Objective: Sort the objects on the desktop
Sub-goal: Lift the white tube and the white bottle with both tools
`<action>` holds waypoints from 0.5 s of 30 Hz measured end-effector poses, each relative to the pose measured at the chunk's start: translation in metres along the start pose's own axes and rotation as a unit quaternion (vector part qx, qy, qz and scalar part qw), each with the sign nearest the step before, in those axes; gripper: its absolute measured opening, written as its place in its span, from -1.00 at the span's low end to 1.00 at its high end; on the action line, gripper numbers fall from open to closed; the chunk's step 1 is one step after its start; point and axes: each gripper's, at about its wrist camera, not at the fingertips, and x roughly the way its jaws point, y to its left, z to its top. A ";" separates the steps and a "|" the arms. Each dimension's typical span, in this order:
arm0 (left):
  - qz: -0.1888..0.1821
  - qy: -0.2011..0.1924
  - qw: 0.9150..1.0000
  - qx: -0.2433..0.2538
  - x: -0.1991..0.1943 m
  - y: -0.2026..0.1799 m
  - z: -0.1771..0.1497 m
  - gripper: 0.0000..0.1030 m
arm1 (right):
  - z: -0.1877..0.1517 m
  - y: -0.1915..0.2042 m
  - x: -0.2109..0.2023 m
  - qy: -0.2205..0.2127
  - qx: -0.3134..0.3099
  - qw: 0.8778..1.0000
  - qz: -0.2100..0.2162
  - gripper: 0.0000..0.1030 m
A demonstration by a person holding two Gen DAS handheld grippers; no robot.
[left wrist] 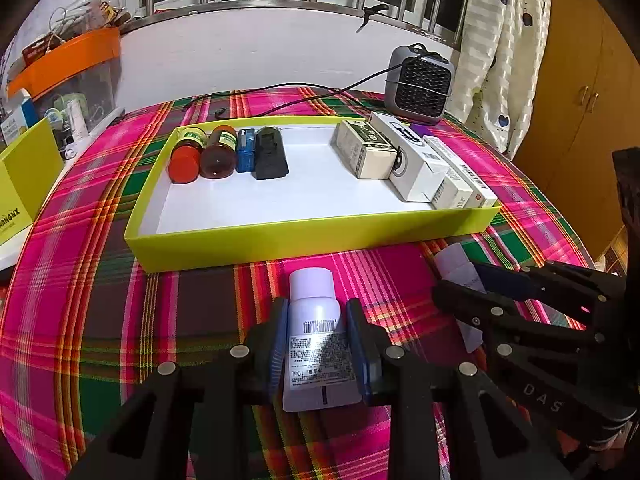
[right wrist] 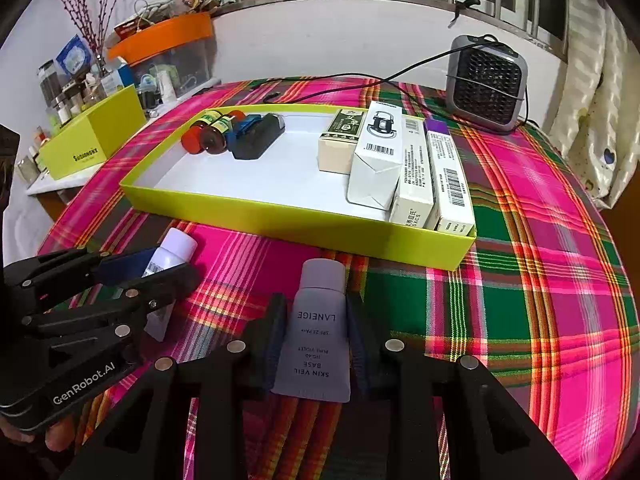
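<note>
A white tube (left wrist: 316, 344) with a barcode label lies on the plaid tablecloth, and my left gripper (left wrist: 317, 308) is shut on its sides. A lavender Laneige tube (right wrist: 316, 340) is held the same way by my right gripper (right wrist: 316, 304). Each view shows the other gripper alongside: the right gripper (left wrist: 460, 280) on the lavender tube (left wrist: 450, 258), the left gripper (right wrist: 172, 262) on the white tube (right wrist: 176, 246). Just beyond stands a yellow-green tray (left wrist: 304, 240) (right wrist: 280, 216). It holds two brown bottles (left wrist: 200, 156), a blue item and a black item at its left, and several boxes (left wrist: 404, 160) at its right.
A grey fan heater (left wrist: 420, 84) (right wrist: 486, 84) stands behind the tray with its cable running across the cloth. A yellow box (right wrist: 92, 136) and an orange-lidded clear bin (right wrist: 160, 36) sit off the table's left. The tray's middle shows bare white floor.
</note>
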 end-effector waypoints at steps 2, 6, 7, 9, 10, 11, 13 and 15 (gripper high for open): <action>0.004 0.000 1.000 -0.002 0.000 -0.001 0.000 -0.42 | 0.000 0.001 0.000 0.000 -0.001 1.000 -0.002 -0.39; 0.009 0.000 1.000 0.000 0.001 -0.003 0.000 -0.40 | 0.000 0.001 0.000 0.002 -0.002 1.000 -0.006 -0.38; 0.009 0.001 1.000 0.000 0.002 -0.003 0.000 -0.38 | 0.000 0.001 0.000 0.002 -0.003 1.000 -0.007 -0.38; 0.008 0.001 1.000 0.001 0.002 -0.004 0.000 -0.35 | 0.000 0.002 0.001 0.002 -0.004 1.000 -0.008 -0.38; 0.008 0.001 1.000 0.003 0.002 -0.004 0.000 -0.31 | 0.000 0.002 0.001 0.002 -0.003 1.000 -0.007 -0.38; 0.006 0.001 1.000 0.004 0.002 -0.005 0.000 -0.29 | 0.000 0.001 0.001 0.002 -0.002 1.000 -0.005 -0.37; 0.001 0.002 1.000 0.006 0.002 -0.006 0.000 -0.19 | 0.000 0.000 0.001 0.002 0.000 1.000 -0.003 -0.37; 0.001 0.003 1.000 0.009 0.002 -0.007 0.000 -0.18 | 0.000 0.000 0.001 0.002 0.001 1.000 -0.004 -0.37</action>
